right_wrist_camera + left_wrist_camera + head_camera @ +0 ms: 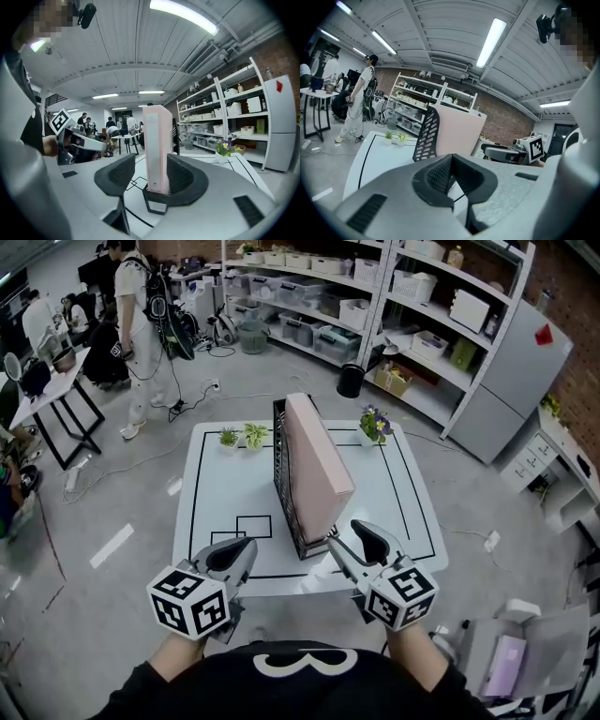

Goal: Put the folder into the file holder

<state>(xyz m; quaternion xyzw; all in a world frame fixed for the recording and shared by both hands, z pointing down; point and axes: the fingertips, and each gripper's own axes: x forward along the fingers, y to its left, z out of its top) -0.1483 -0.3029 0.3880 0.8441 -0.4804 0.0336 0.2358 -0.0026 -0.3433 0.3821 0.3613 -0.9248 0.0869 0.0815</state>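
Note:
A pink folder (317, 463) stands upright in the black mesh file holder (280, 460) in the middle of the white table (405, 486). My right gripper (348, 536) is at the holder's near end, open. In the right gripper view the folder's spine (156, 145) rises between the jaws of that gripper (149, 177), close to the right pad, with a gap on the left. My left gripper (232, 555) hovers at the table's front edge, left of the holder, shut on nothing. Its view shows the holder (425, 135) and folder (460, 132) ahead.
Two small green plants (242, 436) and a purple flower pot (375, 425) stand along the table's far edge. Black outlines (242, 527) mark the table's front left. Shelving with bins (424, 306) lies behind, and a person (139, 324) stands at the far left.

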